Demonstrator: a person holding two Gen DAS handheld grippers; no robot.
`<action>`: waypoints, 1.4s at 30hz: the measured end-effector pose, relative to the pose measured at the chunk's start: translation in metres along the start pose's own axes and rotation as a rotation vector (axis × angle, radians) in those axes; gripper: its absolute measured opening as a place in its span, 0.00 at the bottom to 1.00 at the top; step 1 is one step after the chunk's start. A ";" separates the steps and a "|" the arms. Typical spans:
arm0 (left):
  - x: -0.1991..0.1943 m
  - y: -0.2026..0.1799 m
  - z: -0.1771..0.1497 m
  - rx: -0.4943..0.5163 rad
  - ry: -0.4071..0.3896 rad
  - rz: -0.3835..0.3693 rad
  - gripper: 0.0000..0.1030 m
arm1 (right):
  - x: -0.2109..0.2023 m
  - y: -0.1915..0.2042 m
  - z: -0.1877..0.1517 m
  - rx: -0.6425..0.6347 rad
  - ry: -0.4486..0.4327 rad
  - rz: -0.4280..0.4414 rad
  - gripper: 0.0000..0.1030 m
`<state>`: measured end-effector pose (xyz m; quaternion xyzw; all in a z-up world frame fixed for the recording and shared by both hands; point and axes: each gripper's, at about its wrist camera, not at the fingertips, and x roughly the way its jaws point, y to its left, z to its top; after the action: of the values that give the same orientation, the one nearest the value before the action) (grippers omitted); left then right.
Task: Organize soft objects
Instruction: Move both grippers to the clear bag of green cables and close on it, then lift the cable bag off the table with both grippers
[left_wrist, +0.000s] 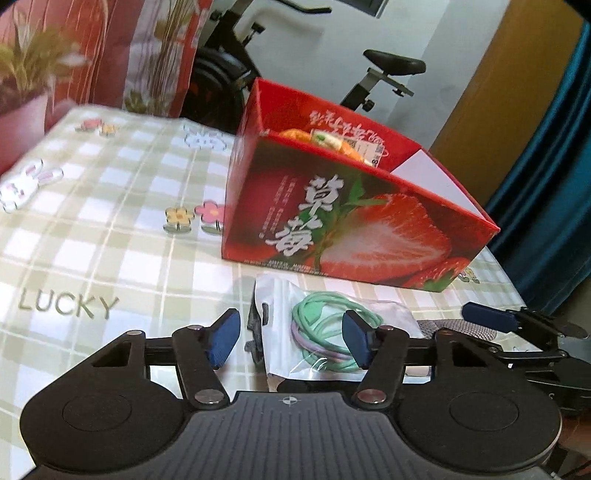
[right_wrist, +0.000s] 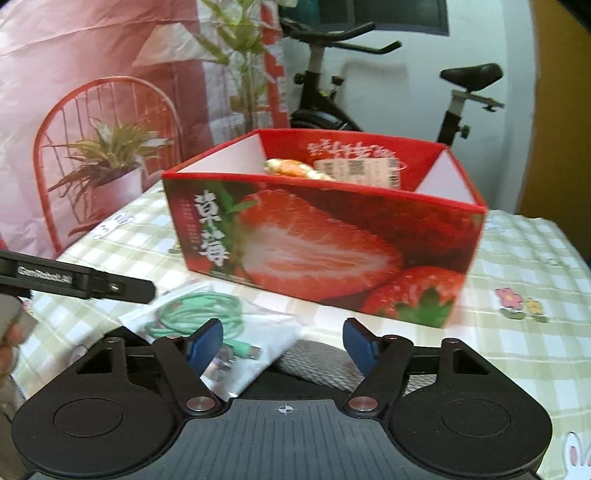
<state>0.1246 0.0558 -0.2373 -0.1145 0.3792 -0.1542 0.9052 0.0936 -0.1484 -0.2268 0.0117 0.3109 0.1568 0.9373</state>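
Table (left_wrist: 92, 229): checked green-and-white cloth; everything sits on it.
Strawberry box (left_wrist: 354, 221): open-topped red carton near the middle; inside, an orange soft item with a printed tag, partly hidden by the wall. Room left, by the look of it.
Cable pouch (left_wrist: 325, 332): clear plastic bag holding a coiled mint-green cable (right_wrist: 195, 314), flat on the cloth just in front of the box.
Grey knit piece (right_wrist: 321, 362): just beside the pouch, partly under it; what it is, cannot tell.
Handling, judged: pouch light, limp, slick film; it will sag and may slip. Best pinched across the coil's bulk, not the empty corner.
Left gripper (left_wrist: 290, 341): jaws about half open around the pouch, pads not pressing; nothing held.
Right gripper (right_wrist: 282, 349): half open over the knit piece, empty.
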 end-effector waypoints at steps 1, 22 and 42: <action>0.003 0.002 0.000 -0.011 0.007 -0.006 0.61 | 0.003 0.001 0.001 0.007 0.008 0.012 0.64; 0.042 0.014 0.003 -0.038 0.084 -0.120 0.53 | 0.028 -0.006 -0.012 0.146 0.089 0.135 0.62; 0.006 -0.005 0.009 0.018 0.021 -0.166 0.30 | 0.005 -0.011 -0.005 0.169 0.029 0.185 0.42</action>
<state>0.1340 0.0497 -0.2337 -0.1356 0.3766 -0.2335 0.8861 0.0973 -0.1578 -0.2348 0.1169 0.3340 0.2159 0.9100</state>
